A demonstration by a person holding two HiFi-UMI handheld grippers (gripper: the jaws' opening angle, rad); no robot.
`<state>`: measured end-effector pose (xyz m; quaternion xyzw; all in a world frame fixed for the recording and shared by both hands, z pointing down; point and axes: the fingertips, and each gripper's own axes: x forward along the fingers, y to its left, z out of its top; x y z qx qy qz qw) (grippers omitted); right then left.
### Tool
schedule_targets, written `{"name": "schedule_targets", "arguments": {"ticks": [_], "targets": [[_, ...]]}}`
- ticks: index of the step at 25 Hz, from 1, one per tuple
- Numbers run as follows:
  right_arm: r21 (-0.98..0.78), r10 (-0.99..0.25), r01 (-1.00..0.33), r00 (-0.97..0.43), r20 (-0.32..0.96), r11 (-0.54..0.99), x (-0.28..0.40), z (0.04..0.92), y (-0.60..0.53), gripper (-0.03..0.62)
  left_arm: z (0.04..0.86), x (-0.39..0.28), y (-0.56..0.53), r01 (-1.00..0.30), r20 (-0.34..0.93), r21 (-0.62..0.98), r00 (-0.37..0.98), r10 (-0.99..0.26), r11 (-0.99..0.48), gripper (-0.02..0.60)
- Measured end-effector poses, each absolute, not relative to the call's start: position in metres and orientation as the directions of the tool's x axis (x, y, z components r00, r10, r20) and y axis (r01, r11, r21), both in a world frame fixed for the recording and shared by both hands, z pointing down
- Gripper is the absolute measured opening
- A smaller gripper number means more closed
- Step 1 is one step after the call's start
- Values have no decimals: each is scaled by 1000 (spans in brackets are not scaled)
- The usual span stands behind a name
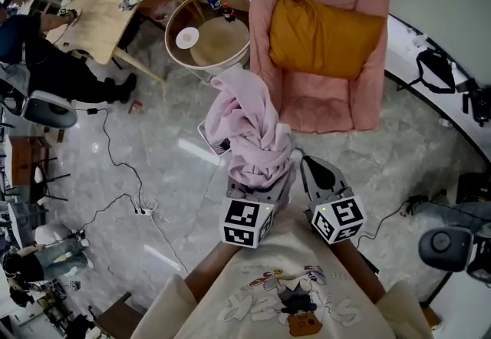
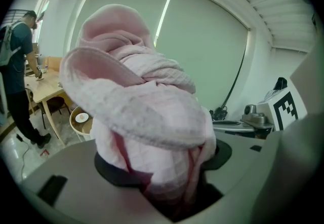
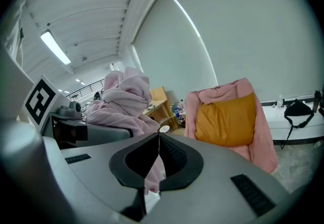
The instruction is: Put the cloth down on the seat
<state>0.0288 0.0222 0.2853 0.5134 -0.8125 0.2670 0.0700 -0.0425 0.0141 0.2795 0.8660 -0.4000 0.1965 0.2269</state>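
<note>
**A:** While the cloth (image 1: 249, 126) is gripped, what can be made out of it?

**B:** Soft pink waffle weave, bunched and twisted, is clamped in the left claw (image 2: 169, 187). It is held over the floor (image 1: 153, 138), short of the armchair (image 1: 368, 15).

**A:** And the right claw (image 3: 158, 139)?

**B:** It is seen clenched on nothing, its tips met.

**A:** What is given by the head view alone?

**B:** The padded pink seat (image 1: 318, 107) is shown bare before the orange cushion (image 1: 326, 34). Open marble is left up to its front edge. A round bench (image 1: 222, 42) is set just beside it.

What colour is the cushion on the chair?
The cushion is mustard orange, clearest in the head view.
</note>
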Motion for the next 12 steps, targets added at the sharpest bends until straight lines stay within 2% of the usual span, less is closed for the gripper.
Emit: {"name": "schedule_targets", "arguments": {"ticks": [12], "targets": [[-380,-803,-869,-460,380,318,90,288,-35,18,276,16,-37,-777,541,198,595,-595,-597,308]]}}
